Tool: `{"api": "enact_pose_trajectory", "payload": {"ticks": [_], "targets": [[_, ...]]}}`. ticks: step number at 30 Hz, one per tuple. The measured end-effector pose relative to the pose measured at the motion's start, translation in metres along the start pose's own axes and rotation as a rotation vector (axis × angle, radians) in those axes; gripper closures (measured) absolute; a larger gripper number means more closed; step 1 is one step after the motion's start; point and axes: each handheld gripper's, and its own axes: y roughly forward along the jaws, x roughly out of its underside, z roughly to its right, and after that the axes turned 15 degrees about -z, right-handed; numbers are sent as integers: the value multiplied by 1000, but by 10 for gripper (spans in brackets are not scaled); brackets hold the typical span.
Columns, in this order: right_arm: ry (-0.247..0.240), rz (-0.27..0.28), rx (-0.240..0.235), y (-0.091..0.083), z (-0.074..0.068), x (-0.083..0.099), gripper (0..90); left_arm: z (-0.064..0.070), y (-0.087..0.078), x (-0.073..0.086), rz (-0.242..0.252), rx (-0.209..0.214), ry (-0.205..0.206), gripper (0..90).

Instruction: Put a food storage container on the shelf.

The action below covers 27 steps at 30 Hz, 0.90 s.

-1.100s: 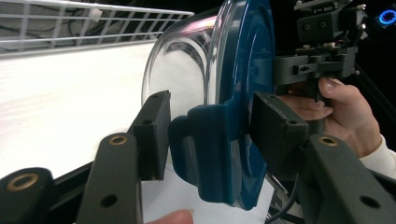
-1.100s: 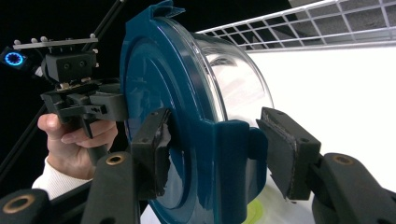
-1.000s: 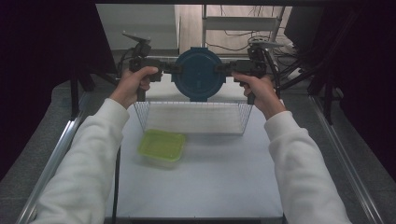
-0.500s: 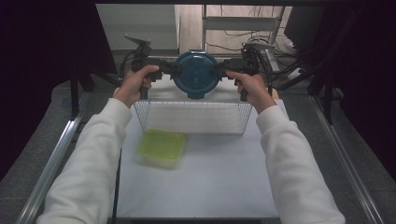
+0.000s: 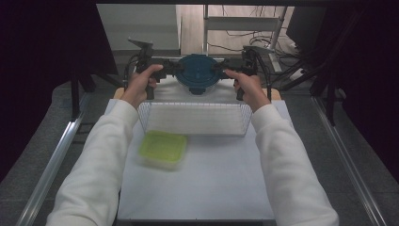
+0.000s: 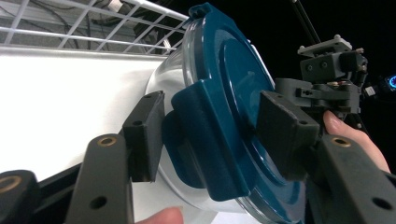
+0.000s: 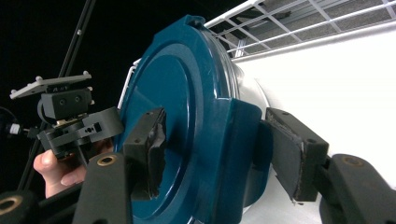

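Nearest to me, on the white table sheet [image 5: 211, 188], lies the flat green plastic box with its lid [image 5: 163, 148], untouched and just in front of the white wire basket [image 5: 195, 118].

Behind the basket I hold the round clear container with the dark blue lid [image 5: 197, 73] up between both tools. My left gripper [image 5: 175, 70] stands narrow around the blue clip on its side of the lid [image 6: 196, 135], one jaw on the lid's top and one under the clip. My right gripper [image 5: 220, 69] does the same on the opposite clip [image 7: 233, 154].

I judge the container is gripped and lifted, but not yet put down anywhere; the placing is left, maybe into the basket.

Beyond the table I see a wooden floor [image 5: 193, 28], cables and a metal frame [image 5: 244, 23]; the sides are dark.
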Motion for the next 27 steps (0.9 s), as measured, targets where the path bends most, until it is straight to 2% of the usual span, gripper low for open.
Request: {"api": "enact_pose_trajectory", "payload": {"ticks": [4, 9, 10, 12, 15, 17, 20, 21, 22, 23, 27], "targets": [[5, 11, 0, 2, 1, 0, 405, -6, 2, 1, 18, 22, -18, 423], [5, 27, 9, 4, 0, 0, 392, -6, 3, 2, 33, 12, -10, 420], [-1, 33, 21, 4, -1, 1, 376, -4, 4, 2, 37, -3, 1, 411], [-14, 63, 54, 6, -5, 3, 301, 2, 5, 4, 67, -63, 28, 386], [-38, 100, 95, 6, -10, 5, 218, 12, 4, 6, 102, -131, 65, 276], [-53, 128, 133, 4, -15, 8, 195, 22, 1, 8, 129, -206, 93, 240], [-90, 170, 176, -3, -20, 13, 177, 31, -3, 13, 136, -244, 134, 221], [-105, 179, 177, -6, -22, 15, 173, 35, -6, 16, 130, -263, 151, 218], [-133, 191, 171, -10, -24, 20, 173, 38, -8, 18, 133, -265, 158, 212], [-147, 195, 170, -13, -24, 22, 173, 43, -12, 22, 135, -276, 182, 207], [-285, 211, 203, -30, -30, 39, 186, 60, -24, 38, 140, -321, 254, 210]]}}
